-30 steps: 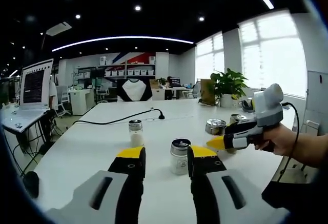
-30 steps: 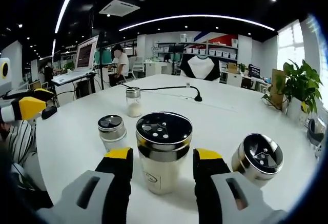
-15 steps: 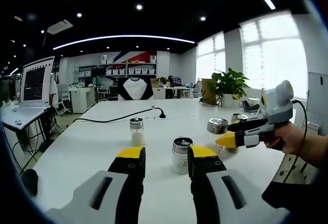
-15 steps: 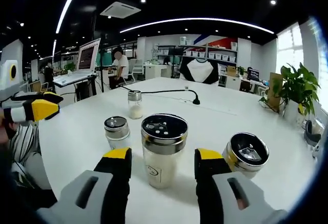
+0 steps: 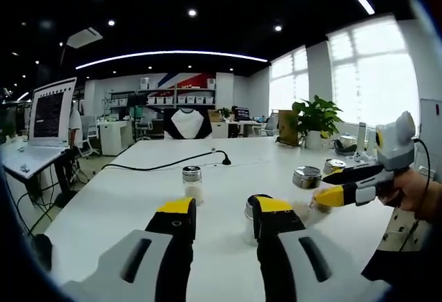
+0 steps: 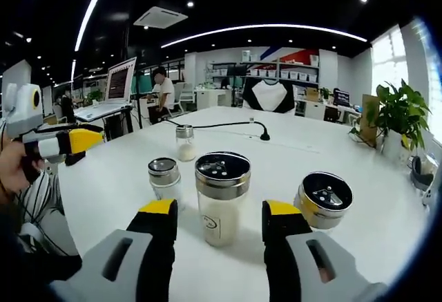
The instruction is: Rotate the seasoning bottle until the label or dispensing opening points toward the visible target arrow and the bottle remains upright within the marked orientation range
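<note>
In my right gripper view, the right gripper (image 6: 217, 215) stands with its jaws spread, nothing clasped. The seasoning bottle (image 6: 222, 197) sits upright on the white table (image 6: 387, 226) just beyond and between the yellow tips, its perforated metal lid up. A smaller shaker (image 6: 164, 179) stands to its left, a tilted shaker (image 6: 322, 200) to its right, and a small jar (image 6: 184, 142) farther back. My left gripper (image 5: 221, 212) is released too, jaws apart, with a shaker (image 5: 251, 212) partly hidden behind its right jaw.
</note>
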### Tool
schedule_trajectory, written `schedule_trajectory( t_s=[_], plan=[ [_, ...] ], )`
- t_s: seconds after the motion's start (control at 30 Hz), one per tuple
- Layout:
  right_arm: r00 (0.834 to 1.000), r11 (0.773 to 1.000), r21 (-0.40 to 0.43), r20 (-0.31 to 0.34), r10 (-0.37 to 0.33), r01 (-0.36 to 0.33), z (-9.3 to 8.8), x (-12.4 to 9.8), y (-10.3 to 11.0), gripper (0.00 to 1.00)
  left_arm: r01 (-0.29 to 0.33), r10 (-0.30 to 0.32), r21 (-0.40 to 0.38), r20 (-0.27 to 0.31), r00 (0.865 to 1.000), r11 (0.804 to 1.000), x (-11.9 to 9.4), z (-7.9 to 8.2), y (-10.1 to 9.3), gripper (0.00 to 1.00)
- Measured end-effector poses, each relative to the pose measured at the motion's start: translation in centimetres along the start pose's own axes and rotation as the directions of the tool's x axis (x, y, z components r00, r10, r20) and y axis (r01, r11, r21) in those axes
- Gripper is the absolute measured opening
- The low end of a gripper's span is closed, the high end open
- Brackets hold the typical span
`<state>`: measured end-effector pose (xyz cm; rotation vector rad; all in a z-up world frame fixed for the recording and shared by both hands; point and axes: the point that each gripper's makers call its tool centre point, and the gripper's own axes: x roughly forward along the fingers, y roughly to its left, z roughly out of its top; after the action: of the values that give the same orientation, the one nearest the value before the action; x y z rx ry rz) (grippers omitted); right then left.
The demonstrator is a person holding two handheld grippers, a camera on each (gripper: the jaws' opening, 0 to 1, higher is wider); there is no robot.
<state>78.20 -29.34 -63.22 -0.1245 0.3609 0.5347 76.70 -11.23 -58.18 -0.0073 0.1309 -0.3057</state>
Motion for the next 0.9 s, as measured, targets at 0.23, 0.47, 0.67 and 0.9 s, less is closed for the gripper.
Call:
schedule_trajectory(
  t_s=[0.23,0.47,0.67,0.9],
  plan=[
    [1.0,1.0,0.007,-0.001,0.014,-0.014,-0.2,-0.6,0.3,0.49,0.01,-0.01,0.01,0.003,1.0,1.0,2.1,0.2,0.6,0.36],
    [1.0,1.0,0.015,0.0,0.023,-0.023,-0.5,-0.9,0.4,0.49,0.026,-0.026,-0.005,0.029,0.999,1.0,4.4,-0.3,1.0,0.4],
    [1.0,1.0,0.013,0.004,0.025,-0.025,-0.6,-1.6,0.2,0.5,0.026,-0.027,0.016,0.01,1.0,1.0,6.4,-1.1,1.9,0.42],
    [1.0,0.999,0.02,0.007,0.026,-0.027,-0.6,-2.0,0.1,0.5,0.013,-0.013,0.026,-0.025,1.0,1.0,8.8,-1.8,3.7,0.45]
  ],
)
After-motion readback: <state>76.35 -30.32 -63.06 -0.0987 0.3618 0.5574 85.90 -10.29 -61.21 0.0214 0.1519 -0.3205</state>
